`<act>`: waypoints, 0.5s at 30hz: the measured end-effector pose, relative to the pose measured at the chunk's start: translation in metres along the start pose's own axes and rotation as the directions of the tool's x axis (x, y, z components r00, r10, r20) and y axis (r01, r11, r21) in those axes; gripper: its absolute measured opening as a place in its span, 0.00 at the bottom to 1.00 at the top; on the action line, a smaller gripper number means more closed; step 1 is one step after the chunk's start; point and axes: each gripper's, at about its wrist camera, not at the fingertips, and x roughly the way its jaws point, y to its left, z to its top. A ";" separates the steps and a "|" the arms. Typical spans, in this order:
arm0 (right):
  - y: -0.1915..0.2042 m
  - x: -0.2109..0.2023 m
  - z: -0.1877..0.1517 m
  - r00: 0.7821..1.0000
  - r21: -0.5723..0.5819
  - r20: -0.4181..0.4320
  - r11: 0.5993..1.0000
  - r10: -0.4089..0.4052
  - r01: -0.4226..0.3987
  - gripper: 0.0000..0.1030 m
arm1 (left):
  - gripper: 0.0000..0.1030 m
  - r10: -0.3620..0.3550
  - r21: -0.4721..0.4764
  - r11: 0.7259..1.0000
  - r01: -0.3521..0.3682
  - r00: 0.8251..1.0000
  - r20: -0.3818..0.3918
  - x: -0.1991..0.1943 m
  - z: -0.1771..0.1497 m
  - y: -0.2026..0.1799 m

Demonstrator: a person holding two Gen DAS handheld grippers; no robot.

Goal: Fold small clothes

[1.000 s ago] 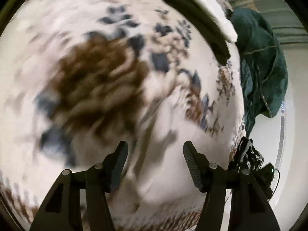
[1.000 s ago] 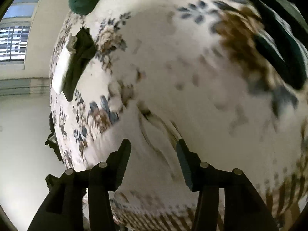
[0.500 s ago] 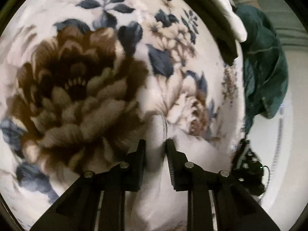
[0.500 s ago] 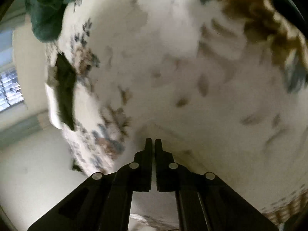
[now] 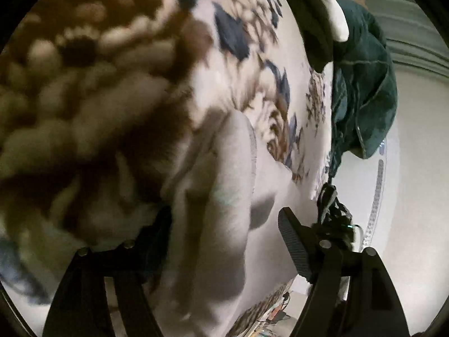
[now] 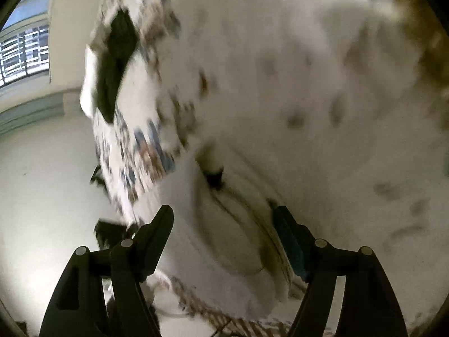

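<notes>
The pale small garment (image 5: 221,224) lies bunched on the flowered blanket (image 5: 92,92) close to its near edge, its trimmed opening (image 6: 241,224) showing in the right view. The left gripper (image 5: 224,233) and right gripper (image 6: 224,224) have just opened; both sets of jaws stand apart with cloth between them, pressing nothing. The fold looks barely begun; flattening and creasing remain. Farther along the blanket's edge sit a dark folded piece (image 6: 115,64) and a green garment (image 5: 362,84), leaving open blanket between.
</notes>
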 end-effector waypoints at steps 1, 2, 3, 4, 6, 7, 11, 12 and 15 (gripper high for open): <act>-0.007 0.010 0.001 0.999 0.008 -0.026 1.000 0.021 -0.021 0.74 | 0.72 -0.004 0.000 1.000 0.004 1.000 0.009 0.001 0.000 -0.001; -0.012 0.016 0.001 0.998 0.016 -0.032 0.999 0.049 -0.048 0.74 | 0.70 -0.014 0.007 1.000 0.013 1.000 0.020 -0.001 0.000 -0.003; -0.015 0.017 0.001 0.997 0.031 -0.021 0.997 0.078 -0.078 0.73 | 0.68 -0.019 0.028 0.999 0.018 0.999 0.037 -0.003 -0.001 -0.008; -0.016 0.017 0.001 0.996 0.036 -0.006 0.995 0.090 -0.089 0.69 | 0.38 -0.022 0.052 0.998 0.020 0.999 0.049 -0.005 -0.003 -0.011; -0.014 0.016 -0.001 0.993 0.033 0.016 0.992 0.120 -0.121 0.23 | 0.14 -0.004 0.078 0.997 -0.001 0.998 0.064 -0.007 -0.005 -0.018; -0.012 0.016 -0.003 0.991 0.044 0.023 0.990 0.135 -0.136 0.19 | 0.14 -0.009 0.088 0.996 0.002 0.997 0.079 -0.010 -0.006 -0.022; 0.005 0.006 -0.011 0.989 0.050 0.078 0.990 0.124 -0.129 0.17 | 0.14 -0.025 0.111 0.994 0.014 0.995 0.099 -0.022 -0.005 -0.037; 0.013 0.002 -0.013 0.989 0.039 0.087 0.992 0.118 -0.122 0.17 | 0.14 -0.029 0.117 0.993 0.018 0.995 0.100 -0.026 -0.005 -0.040; 0.040 -0.010 -0.015 0.990 0.006 0.101 0.995 0.103 -0.104 0.16 | 0.14 -0.047 0.145 0.989 0.033 0.995 0.092 -0.039 0.002 -0.056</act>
